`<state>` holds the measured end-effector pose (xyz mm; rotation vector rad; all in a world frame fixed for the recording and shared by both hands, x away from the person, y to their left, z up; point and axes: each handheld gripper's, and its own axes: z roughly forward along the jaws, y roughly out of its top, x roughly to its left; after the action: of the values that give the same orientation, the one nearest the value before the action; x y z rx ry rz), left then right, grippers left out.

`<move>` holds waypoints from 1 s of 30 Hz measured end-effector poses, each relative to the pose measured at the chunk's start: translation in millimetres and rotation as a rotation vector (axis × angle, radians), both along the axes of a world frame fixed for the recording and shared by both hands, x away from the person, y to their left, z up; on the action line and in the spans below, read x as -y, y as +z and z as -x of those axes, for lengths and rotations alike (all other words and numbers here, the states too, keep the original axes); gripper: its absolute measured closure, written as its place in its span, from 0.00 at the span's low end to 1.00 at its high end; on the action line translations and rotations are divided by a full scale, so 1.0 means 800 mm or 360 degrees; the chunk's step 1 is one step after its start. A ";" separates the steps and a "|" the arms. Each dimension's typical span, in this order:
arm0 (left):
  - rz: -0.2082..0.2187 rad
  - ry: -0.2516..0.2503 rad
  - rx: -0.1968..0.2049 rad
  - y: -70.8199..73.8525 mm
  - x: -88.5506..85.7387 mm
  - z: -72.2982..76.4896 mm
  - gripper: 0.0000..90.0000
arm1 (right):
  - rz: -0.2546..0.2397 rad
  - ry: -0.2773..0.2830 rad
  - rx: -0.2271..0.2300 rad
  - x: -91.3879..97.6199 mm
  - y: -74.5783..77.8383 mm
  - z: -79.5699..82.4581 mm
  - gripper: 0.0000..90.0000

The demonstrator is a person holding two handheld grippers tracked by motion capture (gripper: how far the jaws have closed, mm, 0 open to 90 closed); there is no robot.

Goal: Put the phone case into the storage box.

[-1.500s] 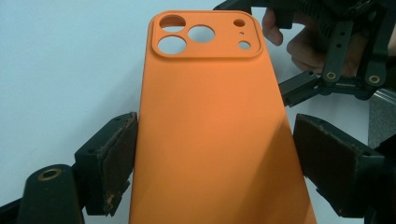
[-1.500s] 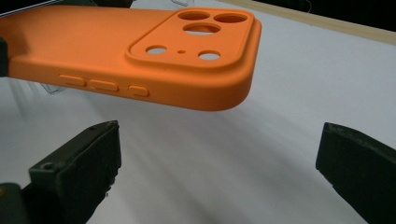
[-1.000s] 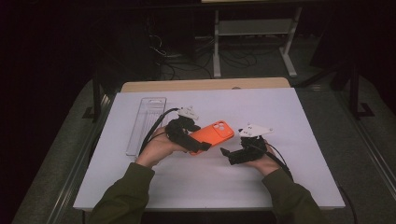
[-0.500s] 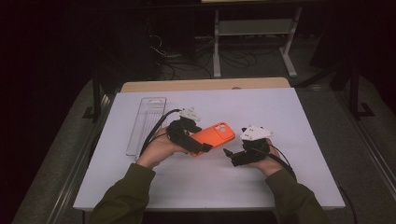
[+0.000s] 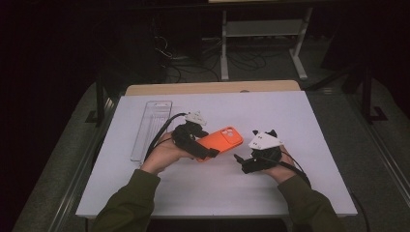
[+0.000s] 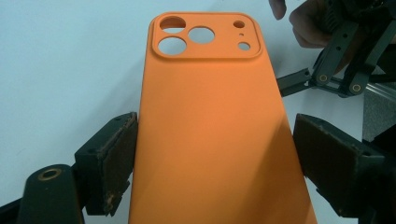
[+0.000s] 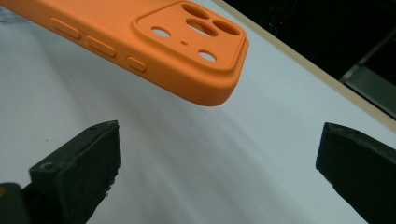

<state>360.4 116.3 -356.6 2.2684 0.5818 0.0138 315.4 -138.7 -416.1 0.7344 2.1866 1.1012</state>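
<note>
An orange phone case (image 5: 223, 138) with camera cut-outs hangs just above the white table, back side up. My left gripper (image 5: 205, 151) is shut on its lower end, a pad on each long edge (image 6: 116, 154). In the left gripper view the case (image 6: 205, 93) runs away from me, cut-outs at the far end. My right gripper (image 5: 240, 163) stands open to the right of the case, jaws pointing left toward it with nothing between them. In the right gripper view (image 7: 219, 163) the case's camera corner (image 7: 140, 32) floats above the wide-set pads. The right gripper (image 6: 336, 70) also shows beyond the case.
A clear plastic tray (image 5: 151, 128) lies lengthwise at the left of the white table sheet (image 5: 300, 116). A wooden edge (image 5: 212, 88) runs along the back. Beyond it are a dark floor, cables and a metal stand (image 5: 261, 34).
The right gripper has drifted very slightly toward the near edge. The left gripper and the case have kept still.
</note>
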 end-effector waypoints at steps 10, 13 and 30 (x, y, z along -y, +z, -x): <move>-0.0012 -0.0023 0.0014 0.000 0.001 0.001 0.18 | 0.0118 0.0016 0.0155 -0.003 0.003 0.004 0.00; -0.0001 -0.0013 0.0013 0.000 0.000 0.002 0.18 | 0.0144 0.0029 0.0196 -0.006 0.004 0.005 0.00; 0.0001 -0.0013 0.0034 0.000 0.001 0.002 0.18 | 0.0432 0.0073 0.0434 -0.019 0.003 0.017 0.00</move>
<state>358.8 115.4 -357.0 2.2674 0.5612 0.0339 301.4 -123.6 -413.9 0.3917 2.0697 0.8471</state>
